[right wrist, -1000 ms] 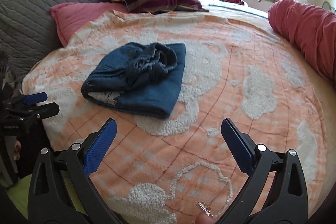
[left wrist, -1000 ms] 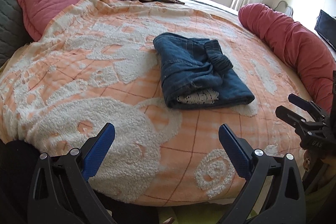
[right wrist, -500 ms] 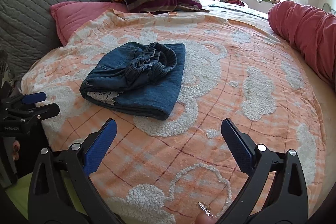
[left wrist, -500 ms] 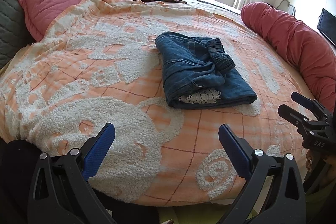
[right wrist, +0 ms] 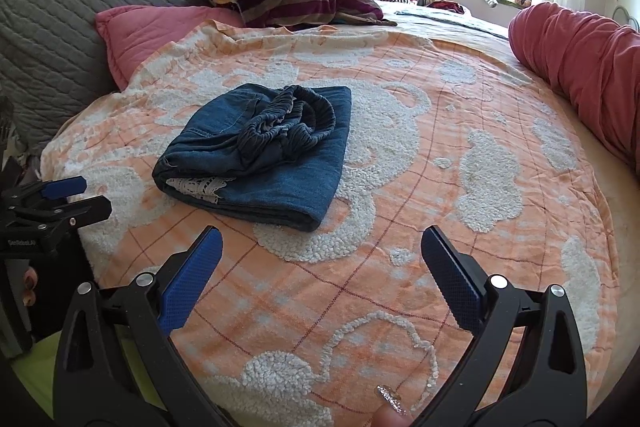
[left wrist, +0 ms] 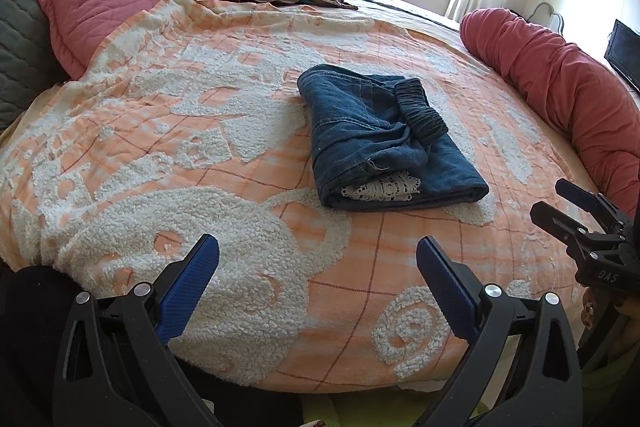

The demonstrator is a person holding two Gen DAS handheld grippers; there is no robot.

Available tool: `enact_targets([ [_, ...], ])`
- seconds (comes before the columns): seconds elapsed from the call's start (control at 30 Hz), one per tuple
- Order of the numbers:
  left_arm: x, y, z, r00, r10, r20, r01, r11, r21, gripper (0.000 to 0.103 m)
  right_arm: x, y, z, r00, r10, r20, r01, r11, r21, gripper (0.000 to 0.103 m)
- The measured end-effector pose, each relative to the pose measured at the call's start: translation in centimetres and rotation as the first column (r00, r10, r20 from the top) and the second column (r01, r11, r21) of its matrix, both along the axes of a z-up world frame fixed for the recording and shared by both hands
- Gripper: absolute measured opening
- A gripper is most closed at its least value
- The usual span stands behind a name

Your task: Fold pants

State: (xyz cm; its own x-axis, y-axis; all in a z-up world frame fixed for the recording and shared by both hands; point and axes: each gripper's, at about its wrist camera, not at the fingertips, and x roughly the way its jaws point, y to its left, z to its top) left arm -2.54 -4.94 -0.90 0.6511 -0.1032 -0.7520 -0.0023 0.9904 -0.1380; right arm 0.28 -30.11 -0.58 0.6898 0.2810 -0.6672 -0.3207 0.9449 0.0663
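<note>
Pants [left wrist: 384, 143] lie folded in a compact bundle, center frame, on the orange blanket [left wrist: 160, 131]; waistband bunched on top, lace trim poking out near edge. Left gripper [left wrist: 318, 269] & right gripper [right wrist: 322, 261] both low in frame, jaws wide apart, holding nothing, well clear of bundle. Prob. folding done, hands backed off so stack isn't disturbed

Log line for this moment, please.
pants: folded on blanket | left gripper: open, empty | right gripper: open, empty
</note>
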Motion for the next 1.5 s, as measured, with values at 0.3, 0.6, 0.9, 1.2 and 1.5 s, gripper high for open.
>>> enact_targets([
  [0.3,-0.07,-0.18,0.15,1.000,-0.005,0.001,0.005,1.000,-0.001,0.099,0.02,-0.01,0.19,1.000,0.001,0.001,-0.001,1.000,-0.002,0.094],
  [0.6,-0.14,-0.19,0.20,1.000,-0.005,0.002,0.005,1.000,-0.003,0.099,0.01,-0.01,0.24,1.000,0.000,0.000,0.000,1.000,-0.002,0.094],
  [0.9,-0.10,-0.26,0.25,1.000,-0.008,-0.001,0.008,1.000,-0.008,0.099,0.06,-0.19,0.18,1.000,-0.002,-0.003,0.002,1.000,-0.001,0.094],
  [1.2,-0.07,-0.23,0.25,1.000,-0.006,0.000,0.006,1.000,-0.009,0.099,-0.04,-0.29,0.09,1.000,-0.003,-0.004,0.003,1.000,-0.001,0.094],
  [1.5,-0.02,-0.17,0.19,1.000,-0.007,-0.004,0.007,1.000,-0.006,0.099,0.00,-0.30,0.08,1.000,-0.003,-0.007,0.003,1.000,-0.002,0.094],
])
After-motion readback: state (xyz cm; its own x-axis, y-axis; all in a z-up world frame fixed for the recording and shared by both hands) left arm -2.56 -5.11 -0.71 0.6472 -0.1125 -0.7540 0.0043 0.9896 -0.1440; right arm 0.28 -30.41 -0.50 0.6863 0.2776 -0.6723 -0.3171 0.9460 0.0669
